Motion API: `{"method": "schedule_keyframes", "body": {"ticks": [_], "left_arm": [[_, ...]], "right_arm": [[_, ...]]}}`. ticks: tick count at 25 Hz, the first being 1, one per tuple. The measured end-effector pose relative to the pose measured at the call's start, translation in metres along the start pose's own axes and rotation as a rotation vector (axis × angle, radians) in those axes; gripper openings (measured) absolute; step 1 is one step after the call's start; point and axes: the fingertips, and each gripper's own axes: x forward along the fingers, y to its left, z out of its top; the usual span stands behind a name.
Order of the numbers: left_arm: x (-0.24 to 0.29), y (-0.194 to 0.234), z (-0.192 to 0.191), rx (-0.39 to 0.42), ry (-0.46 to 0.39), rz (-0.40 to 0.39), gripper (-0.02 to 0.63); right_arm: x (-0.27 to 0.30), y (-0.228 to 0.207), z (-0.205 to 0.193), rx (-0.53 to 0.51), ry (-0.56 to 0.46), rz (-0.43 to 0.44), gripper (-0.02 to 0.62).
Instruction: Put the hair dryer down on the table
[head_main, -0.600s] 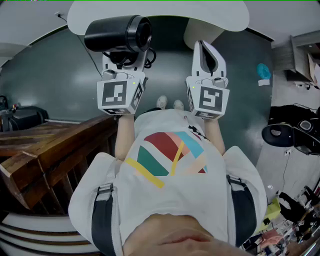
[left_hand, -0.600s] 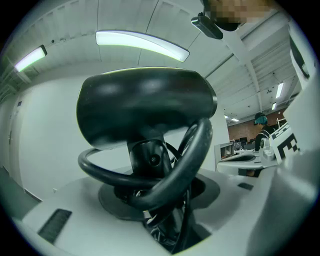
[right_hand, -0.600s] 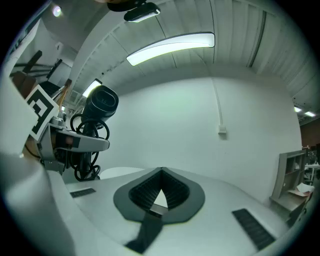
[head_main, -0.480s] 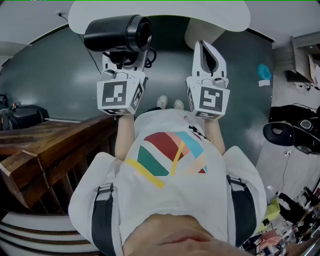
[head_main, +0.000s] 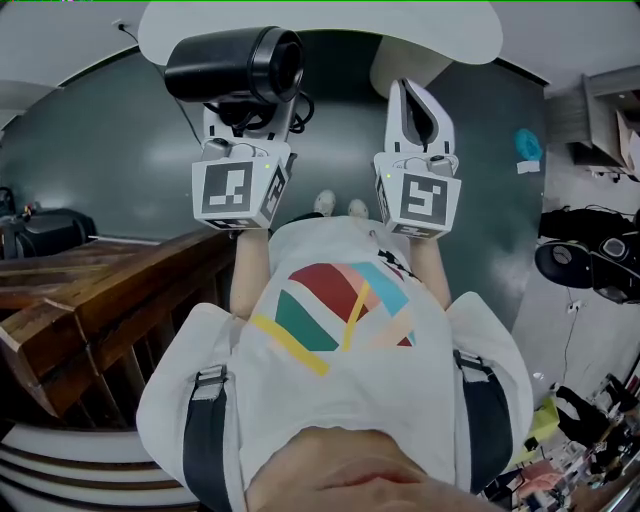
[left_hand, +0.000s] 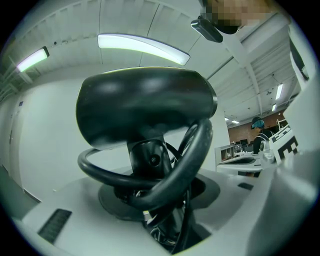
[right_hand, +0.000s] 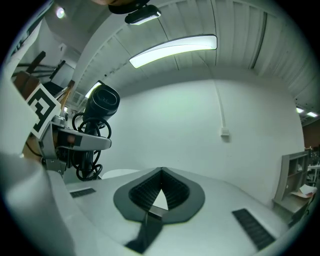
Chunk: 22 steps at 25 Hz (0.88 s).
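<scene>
The left gripper (head_main: 250, 118) is gripping the glossy black plastic hair dryer (head_main: 232, 65) by its handle, aloft at the round white table's (head_main: 400, 30) edge, seemingly ready for lowering. The right gripper (head_main: 418, 105) is idling alongside, jaws together, empty.

Hair dryer (head_main: 235, 65): black plastic, glossy barrel. Its cord (left_hand: 167, 172): smooth black rubber. My left gripper (head_main: 248, 118) and right gripper (head_main: 418, 97): pale matt plastic, with dark ribbed pads (right_hand: 145, 190). Railing (head_main: 90, 300): varnished wood. My shirt (head_main: 340, 385): white printed cloth.
</scene>
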Motion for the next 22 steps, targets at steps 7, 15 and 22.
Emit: {"method": "schedule_keyframes", "body": {"ticks": [7,15,22], "left_arm": [[0.002,0.009,0.002,-0.007,-0.016,-0.022,0.207],[0.007,0.036,-0.005,-0.013,-0.017,-0.062,0.207],[0.016,0.059,0.0,-0.032,-0.043,-0.062,0.207]], "right_arm": [[0.005,0.008,0.005,0.015,-0.018,0.002,0.009],[0.022,0.032,0.006,0.008,-0.011,-0.022,0.009],[0.035,0.036,0.002,-0.005,0.009,-0.049,0.009]]}}
